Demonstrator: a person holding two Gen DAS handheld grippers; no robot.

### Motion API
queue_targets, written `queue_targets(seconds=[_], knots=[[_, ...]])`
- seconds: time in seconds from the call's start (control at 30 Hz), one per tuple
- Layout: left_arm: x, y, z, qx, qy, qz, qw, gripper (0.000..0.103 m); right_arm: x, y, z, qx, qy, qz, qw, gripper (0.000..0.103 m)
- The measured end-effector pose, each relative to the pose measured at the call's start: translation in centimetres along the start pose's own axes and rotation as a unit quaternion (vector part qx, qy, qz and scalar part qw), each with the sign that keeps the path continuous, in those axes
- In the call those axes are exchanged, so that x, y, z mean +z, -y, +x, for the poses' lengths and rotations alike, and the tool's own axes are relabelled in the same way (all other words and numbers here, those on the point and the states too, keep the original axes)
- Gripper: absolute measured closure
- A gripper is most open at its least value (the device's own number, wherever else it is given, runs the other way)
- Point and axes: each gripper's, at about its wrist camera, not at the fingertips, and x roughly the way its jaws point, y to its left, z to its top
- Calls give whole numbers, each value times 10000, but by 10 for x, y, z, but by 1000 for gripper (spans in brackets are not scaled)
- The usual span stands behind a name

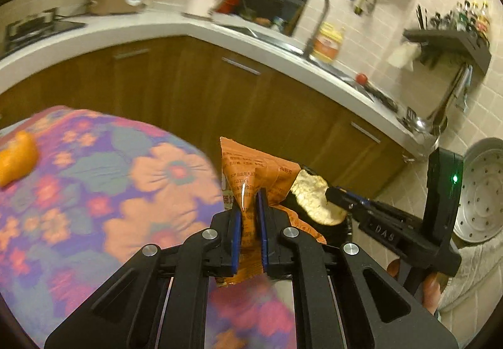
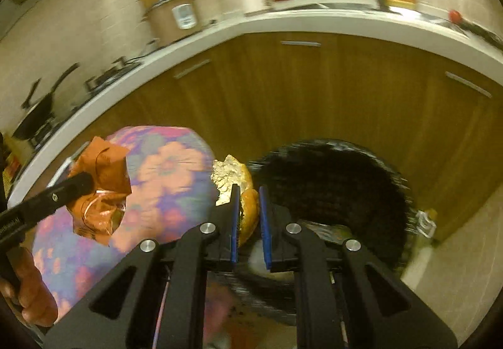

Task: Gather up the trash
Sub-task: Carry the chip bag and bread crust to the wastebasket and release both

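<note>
Orange wrapper (image 1: pixel 251 179) gripped, floral tablecloth (image 1: pixel 94 185) beside

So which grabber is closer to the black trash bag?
Right. The right gripper, holding the bread, is at the edge of the trash bag. The left gripper, with the orange wrapper, is farther, by the flowery table.

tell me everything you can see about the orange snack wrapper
The orange snack wrapper is a crinkled, glossy foil packet with printed text, torn open at the top. It stands roughly upright, pinched between the blue pads of the left hand-held gripper, held in the air past the edge of the floral cloth, beside the bread piece.
</note>
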Motion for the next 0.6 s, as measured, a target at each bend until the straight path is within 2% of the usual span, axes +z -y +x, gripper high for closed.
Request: queue_targets(seconds=[0.23,0.33,0.6], knots=[[1,26,71,-63,-515,172,9985,95,-12,34,18,-286,-221,280,9990,94],[-1,32,89,-70,-649,240,9976,93,-17,46,22,-337,-309,358,9983,93],[-7,38,107,-28,-841,329,9959,68,-23,72,29,-289,-489,697,9960,90]])
